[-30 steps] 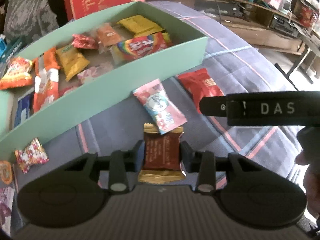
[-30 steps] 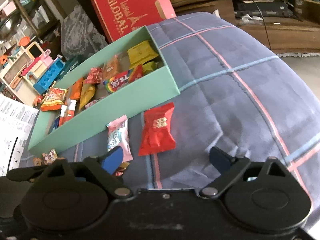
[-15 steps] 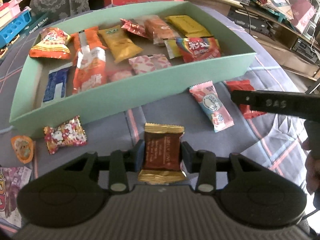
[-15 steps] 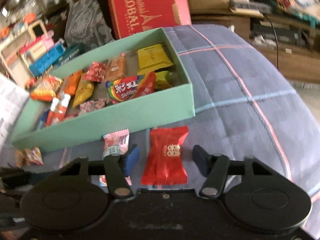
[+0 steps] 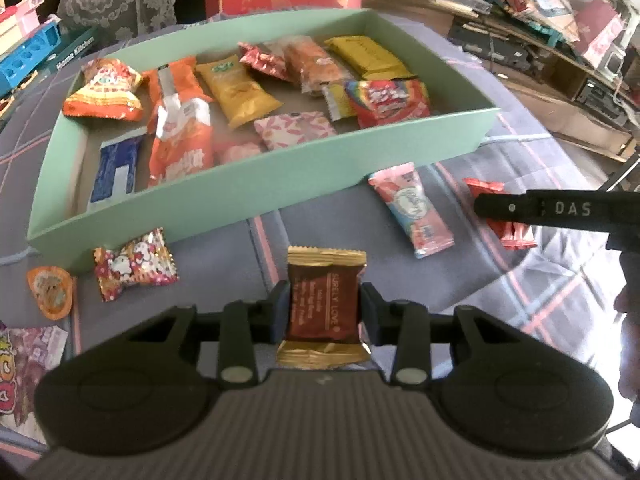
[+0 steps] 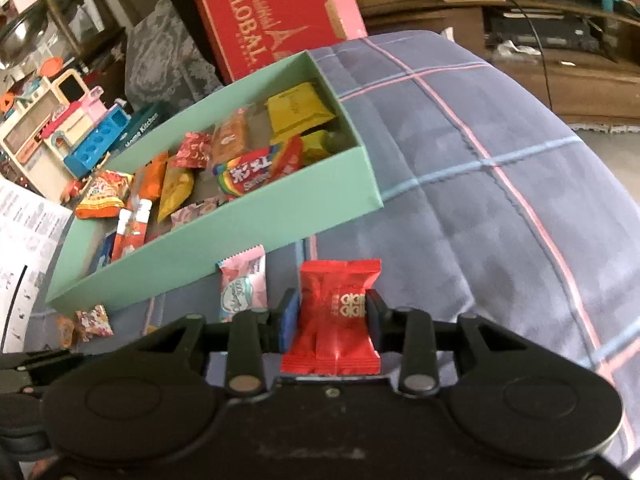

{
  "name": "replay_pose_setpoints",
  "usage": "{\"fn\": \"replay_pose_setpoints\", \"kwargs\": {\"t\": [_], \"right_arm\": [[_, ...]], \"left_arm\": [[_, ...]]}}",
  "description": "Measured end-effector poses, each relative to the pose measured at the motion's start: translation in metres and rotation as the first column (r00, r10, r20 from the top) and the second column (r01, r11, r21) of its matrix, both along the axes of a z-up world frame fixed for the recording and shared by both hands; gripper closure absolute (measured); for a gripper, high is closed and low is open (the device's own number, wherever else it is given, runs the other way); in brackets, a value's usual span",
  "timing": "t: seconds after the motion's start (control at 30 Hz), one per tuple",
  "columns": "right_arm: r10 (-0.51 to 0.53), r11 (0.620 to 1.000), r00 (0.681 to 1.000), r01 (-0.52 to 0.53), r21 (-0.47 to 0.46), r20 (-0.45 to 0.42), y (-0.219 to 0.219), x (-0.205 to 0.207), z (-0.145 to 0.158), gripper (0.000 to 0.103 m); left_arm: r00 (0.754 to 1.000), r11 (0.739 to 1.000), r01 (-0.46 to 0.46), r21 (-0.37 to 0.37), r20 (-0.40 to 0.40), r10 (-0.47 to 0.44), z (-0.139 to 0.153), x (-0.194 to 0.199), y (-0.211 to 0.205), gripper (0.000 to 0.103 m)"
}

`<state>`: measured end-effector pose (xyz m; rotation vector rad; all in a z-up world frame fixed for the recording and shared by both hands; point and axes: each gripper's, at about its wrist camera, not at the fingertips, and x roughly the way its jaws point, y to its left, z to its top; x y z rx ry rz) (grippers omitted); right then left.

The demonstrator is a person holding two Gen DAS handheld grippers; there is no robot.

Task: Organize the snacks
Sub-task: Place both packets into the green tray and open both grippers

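Observation:
My left gripper (image 5: 323,309) is closing on a brown and gold snack packet (image 5: 322,300), which it holds above the blue plaid cloth just in front of the mint green box (image 5: 256,184). The box holds several snacks. My right gripper (image 6: 332,314) is closing too, and its pads press the sides of a red candy packet (image 6: 340,300) that lies on the cloth by the box's near right corner (image 6: 360,184). A pink packet (image 6: 242,284) lies just to its left. In the left wrist view, one right finger (image 5: 492,206) covers part of the red packet (image 5: 516,234).
A flowered candy (image 5: 134,264) and an orange round sweet (image 5: 50,292) lie by the box's left front corner. A red GLOBAL carton (image 6: 272,24) stands behind the box, with toy kitchen pieces (image 6: 80,132) and a printed sheet (image 6: 24,248) at left. The cloth (image 6: 500,200) slopes away to the right.
The right jaws came in from wide apart onto the red packet. The left gripper carried the brown packet leftward along the box front and rolled, so the whole box now shows.

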<state>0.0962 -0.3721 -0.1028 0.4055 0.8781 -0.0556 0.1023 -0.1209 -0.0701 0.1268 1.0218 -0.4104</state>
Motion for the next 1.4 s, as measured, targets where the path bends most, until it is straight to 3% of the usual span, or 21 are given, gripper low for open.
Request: {"fn": "replay_pose_setpoints", "kwargs": {"t": [0.3,0.6,0.8,1.1,1.13,1.17,1.2,1.23,1.27,1.3,1.4], "right_arm": [[0.011,1.0,0.995,-0.01,-0.013,0.098,-0.002,-0.004,0.041,0.069],[0.035,0.999,0.984,-0.032,-0.02,0.173,-0.009,0.032,0.077,0.069],[0.031,1.0,0.987,-0.03,-0.01,0.157,-0.013,0.064,0.075,0.069],[0.039,0.999,0.992,-0.037,-0.024,0.116,-0.015,0.09,0.057,0.068],[0.042,0.999,0.992,-0.039,-0.027,0.116,-0.014,0.092,0.057,0.066],[0.046,0.999,0.992,-0.042,-0.03,0.117,-0.014,0.094,0.057,0.065],[0.045,0.998,0.991,-0.041,-0.038,0.128,-0.012,0.093,0.059,0.051],[0.047,0.998,0.989,-0.042,-0.043,0.141,-0.012,0.093,0.061,0.037],[0.045,0.998,0.986,-0.037,-0.049,0.158,-0.011,0.091,0.064,0.009],[0.036,0.998,0.983,-0.026,-0.058,0.18,-0.009,0.088,0.066,0.0],[0.035,0.997,0.975,-0.018,-0.077,0.219,-0.004,0.081,0.072,0.0]], "left_arm": [[0.994,0.996,0.001,-0.085,0.107,0.008,0.053,0.006,0.002,0.066],[0.982,0.995,-0.009,-0.104,0.187,0.029,0.091,0.061,-0.015,0.066],[0.988,0.995,-0.03,-0.091,0.147,0.043,0.077,0.101,-0.033,0.066],[0.995,0.997,-0.031,-0.066,0.088,0.037,0.045,0.119,-0.046,0.065],[0.996,0.997,-0.034,-0.064,0.082,0.039,0.043,0.122,-0.048,0.062],[0.996,0.997,-0.04,-0.059,0.081,0.044,0.042,0.123,-0.048,0.054],[0.996,0.998,-0.047,-0.05,0.079,0.051,0.04,0.124,-0.049,0.043],[0.996,0.998,-0.053,-0.044,0.075,0.056,0.038,0.124,-0.05,0.016],[0.995,0.997,-0.062,-0.041,0.077,0.065,0.037,0.124,-0.05,0.003],[0.993,0.997,-0.071,-0.042,0.087,0.074,0.036,0.121,-0.049,0.0],[0.996,0.997,-0.068,-0.043,0.062,0.07,0.033,0.118,-0.048,0.0]]}}
